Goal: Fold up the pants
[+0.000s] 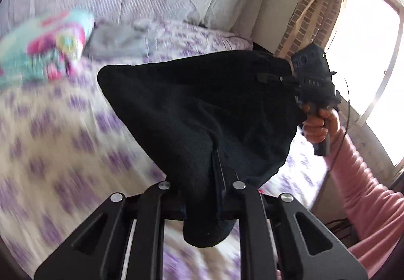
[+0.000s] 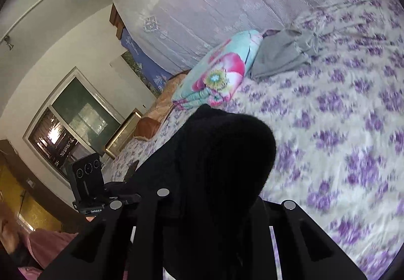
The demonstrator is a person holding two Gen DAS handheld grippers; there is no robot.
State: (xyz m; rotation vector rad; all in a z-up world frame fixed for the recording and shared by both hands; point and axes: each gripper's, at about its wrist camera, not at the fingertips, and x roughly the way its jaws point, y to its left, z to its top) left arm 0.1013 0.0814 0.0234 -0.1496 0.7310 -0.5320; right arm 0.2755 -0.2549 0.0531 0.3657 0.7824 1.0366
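Observation:
The black pants (image 1: 192,108) hang above the bed, stretched between both grippers. In the left wrist view my left gripper (image 1: 217,161) is shut on one bunch of the cloth, which drapes over its fingers and hides the tips. The right gripper (image 1: 265,77) is further right, held by a hand in a pink sleeve (image 1: 363,179), and is shut on the other end of the pants. In the right wrist view the pants (image 2: 222,153) cover my right gripper (image 2: 209,186), whose tips are hidden. The left gripper (image 2: 128,171) shows at lower left.
Below lies a bedspread with purple flowers (image 2: 341,115). A folded teal and pink blanket (image 2: 219,72) and a grey garment (image 2: 282,52) rest near the white lace-covered headboard (image 2: 202,2). A bright window (image 1: 366,52) stands beside the bed.

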